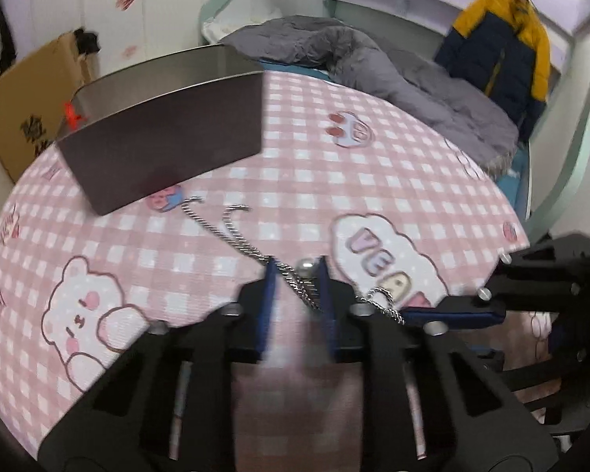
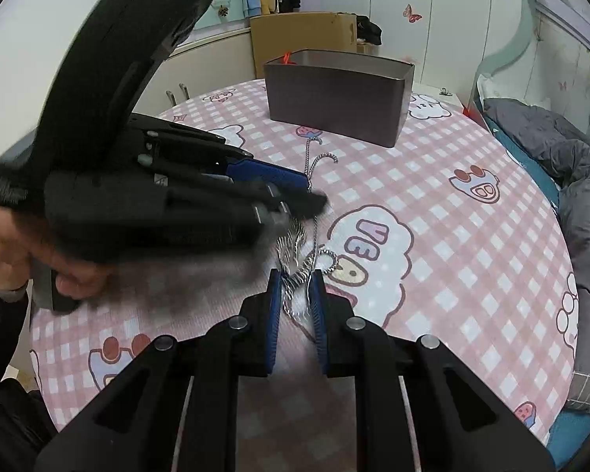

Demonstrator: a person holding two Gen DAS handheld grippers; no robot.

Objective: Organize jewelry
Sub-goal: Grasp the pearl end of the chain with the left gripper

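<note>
On the near worktop (image 1: pixel 393 165), the silver chain (image 1: pixel 232 232) is pinched by both tools, left tool (image 1: pixel 297 271) and right tool (image 2: pixel 295 279) clamped on it, likely for transfer into the far metal box (image 2: pixel 334 98).

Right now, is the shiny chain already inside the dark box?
No, the silver chain lies on the pink checked tablecloth, in front of the dark box, not inside it.

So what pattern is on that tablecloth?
The tablecloth is pink-and-white check with cartoon bears and clouds, clearest in the right wrist view.
</note>
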